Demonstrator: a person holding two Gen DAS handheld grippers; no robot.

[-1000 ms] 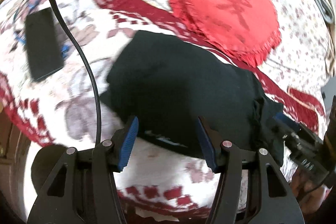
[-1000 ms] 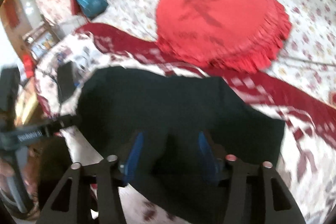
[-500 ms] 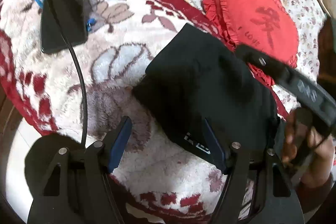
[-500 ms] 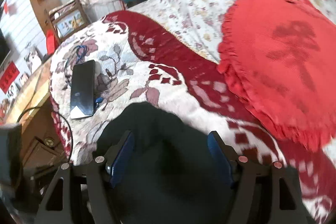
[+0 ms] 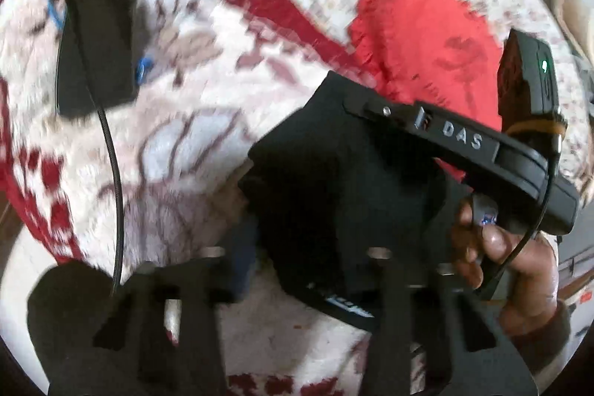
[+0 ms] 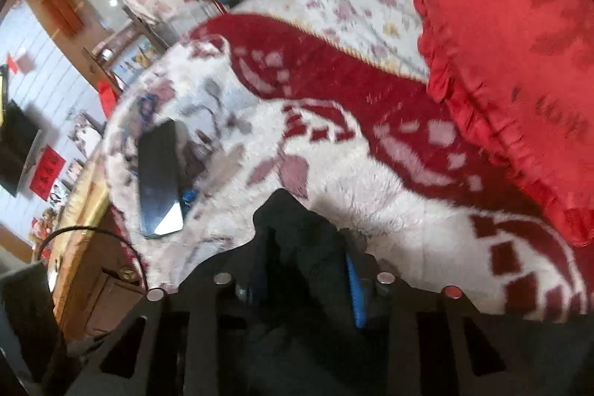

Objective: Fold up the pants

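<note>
On the blanket (image 5: 178, 151): folded black pants (image 5: 334, 195).
Left gripper (image 5: 308, 258): tilted down, jaws closing around the pants' edge.
Right gripper (image 6: 304, 270): tilted down, jaws closing on bunched pants.
Hand (image 5: 519, 270): wrapped around the right gripper's handle.

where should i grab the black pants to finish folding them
Probably at the thick near edge of the pants, coming from the front of the blanket. The layers are stacked there and the bundle lies flat. Both grippers are closing there, right gripper with cloth between its jaws.
</note>
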